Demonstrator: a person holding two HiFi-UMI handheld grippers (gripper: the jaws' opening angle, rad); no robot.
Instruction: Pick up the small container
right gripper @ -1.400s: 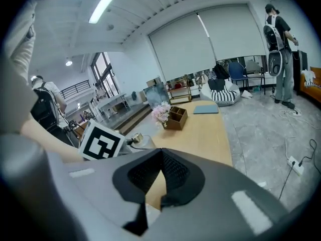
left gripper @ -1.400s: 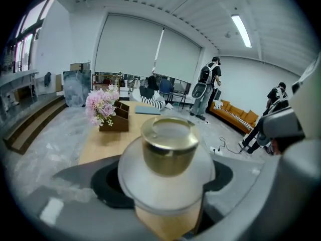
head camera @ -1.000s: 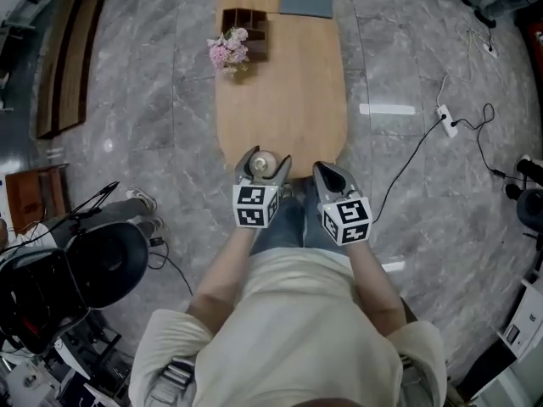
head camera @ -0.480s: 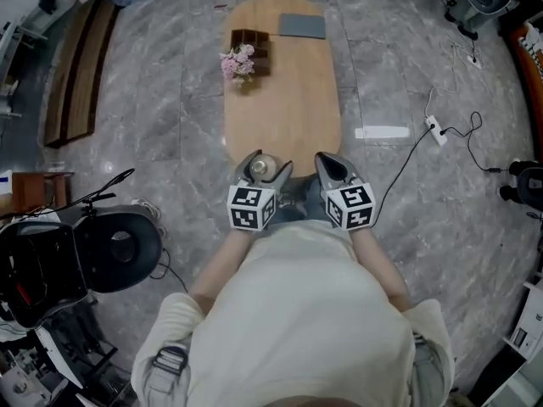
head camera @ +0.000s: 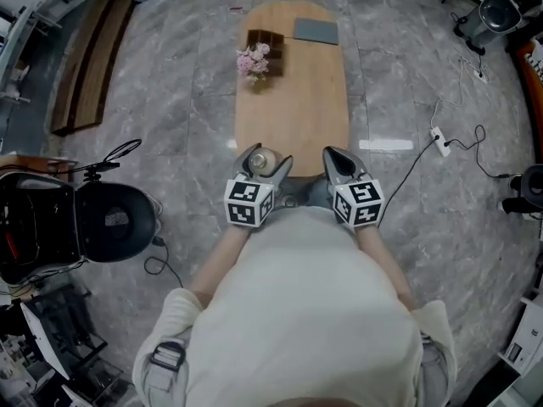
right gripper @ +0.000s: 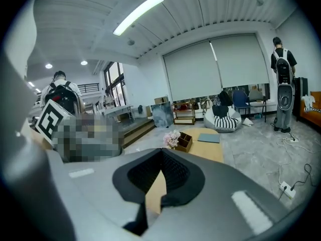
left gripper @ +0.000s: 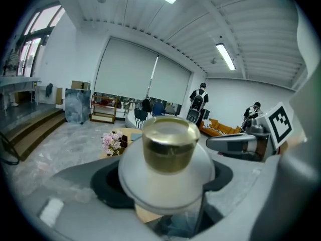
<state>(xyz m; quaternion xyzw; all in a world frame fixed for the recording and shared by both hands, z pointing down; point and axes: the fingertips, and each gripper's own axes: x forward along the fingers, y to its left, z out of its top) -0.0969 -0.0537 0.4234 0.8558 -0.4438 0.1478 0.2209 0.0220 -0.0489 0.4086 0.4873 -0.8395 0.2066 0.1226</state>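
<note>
The small container (head camera: 262, 160) is a white jar with a gold cap, held above the near end of the oval wooden table (head camera: 293, 108). My left gripper (head camera: 261, 164) is shut on the small container; in the left gripper view its gold cap (left gripper: 170, 143) stands upright between the jaws, over the white body (left gripper: 165, 182). My right gripper (head camera: 334, 163) hovers just right of it, jaws closed on nothing. In the right gripper view the right gripper (right gripper: 159, 177) shows its dark pads met, with the table (right gripper: 200, 148) beyond.
Pink flowers (head camera: 253, 61), a dark wooden organizer (head camera: 265, 41) and a grey pad (head camera: 316, 30) lie at the table's far end. A black round seat (head camera: 114, 221) stands on the marble floor at left. A power strip with cables (head camera: 439, 134) lies at right. People stand far back.
The head view has shifted, so the table sits a little further right and up. Both grippers keep their pose at the table's near end, the container still held.
</note>
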